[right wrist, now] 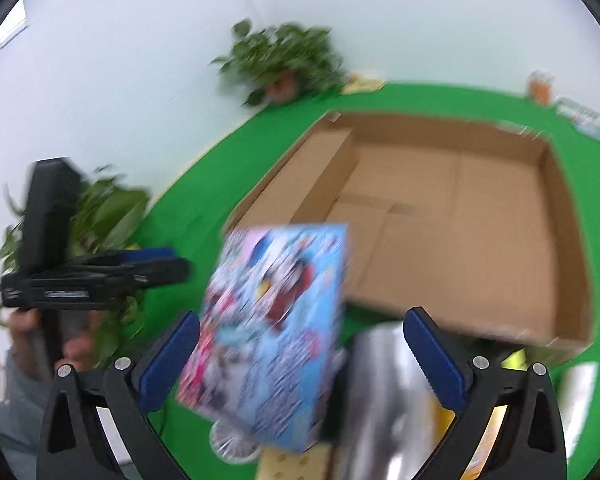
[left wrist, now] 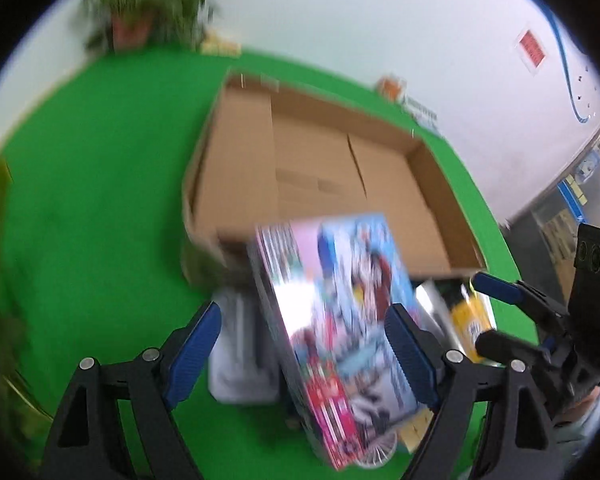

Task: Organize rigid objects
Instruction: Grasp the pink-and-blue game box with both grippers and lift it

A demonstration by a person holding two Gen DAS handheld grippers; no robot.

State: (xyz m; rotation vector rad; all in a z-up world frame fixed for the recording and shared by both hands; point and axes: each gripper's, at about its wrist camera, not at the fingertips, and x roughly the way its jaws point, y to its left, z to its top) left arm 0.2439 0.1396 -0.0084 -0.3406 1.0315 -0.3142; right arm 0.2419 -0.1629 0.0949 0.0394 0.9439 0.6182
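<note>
A colourful toy box (left wrist: pixel 332 320) (right wrist: pixel 276 320) stands tilted on a pile of items, just in front of an open cardboard box (left wrist: pixel 312 160) (right wrist: pixel 460 208) with a bare floor. My left gripper (left wrist: pixel 304 344) is open; the toy box sits between its fingers, close to the right finger and well clear of the left one. My right gripper (right wrist: pixel 302 356) is open wide, and the toy box lies between its fingers without either pad pressing on it. Each gripper shows in the other's view: the right one (left wrist: pixel 488 316) and the left one (right wrist: pixel 172 266). The views are blurred.
A silvery pack (right wrist: pixel 380 380), a pale item (left wrist: pixel 240 360), a yellow pack (left wrist: pixel 472 324) and a white round mesh piece (right wrist: pixel 232 440) lie around the toy box. Potted plants (right wrist: pixel 284 56) (right wrist: pixel 104 208) edge the green table (left wrist: pixel 100 200). Small cartons (right wrist: pixel 576 114) stand at the far edge.
</note>
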